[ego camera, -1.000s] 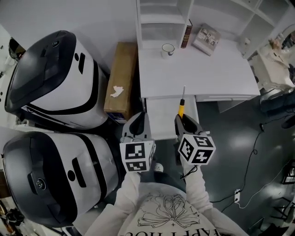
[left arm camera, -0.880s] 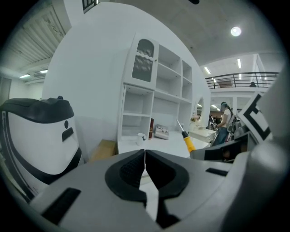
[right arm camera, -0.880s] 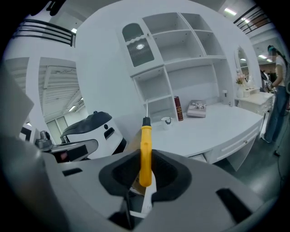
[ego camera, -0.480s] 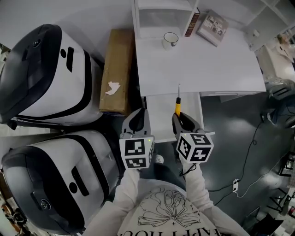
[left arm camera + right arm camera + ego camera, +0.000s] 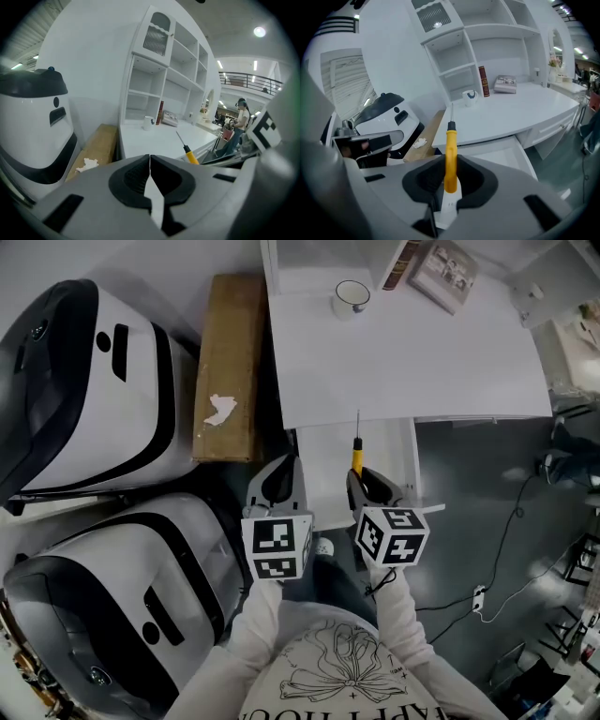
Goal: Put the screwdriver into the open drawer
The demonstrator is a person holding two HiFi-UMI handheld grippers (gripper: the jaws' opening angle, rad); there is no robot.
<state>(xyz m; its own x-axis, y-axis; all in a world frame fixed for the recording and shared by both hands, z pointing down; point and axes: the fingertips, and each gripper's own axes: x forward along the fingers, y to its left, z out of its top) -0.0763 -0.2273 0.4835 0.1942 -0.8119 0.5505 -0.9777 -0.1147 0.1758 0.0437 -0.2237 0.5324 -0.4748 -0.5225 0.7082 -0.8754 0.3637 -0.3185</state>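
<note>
My right gripper [image 5: 364,479] [image 5: 450,180] is shut on the yellow handle of the screwdriver [image 5: 356,453] [image 5: 450,154]. The thin metal shaft points forward, out over the open white drawer [image 5: 330,474] [image 5: 501,157] under the desk's front edge. The screwdriver [image 5: 188,151] also shows at the right of the left gripper view. To the left of it, over the drawer's left edge, my left gripper [image 5: 286,476] [image 5: 150,176] is shut with nothing between its jaws.
A white desk [image 5: 412,362] with shelves carries a mug [image 5: 352,296], a standing book [image 5: 397,263] and a flat book [image 5: 448,273]. A cardboard box [image 5: 228,371] lies left of the desk. Two big white-and-black machines [image 5: 89,390] stand at the left. Cables lie on the dark floor [image 5: 487,521].
Both grippers have sunk lower and come closer to the drawer. The screwdriver stays in the right gripper, its tip now near the desk's front edge.
</note>
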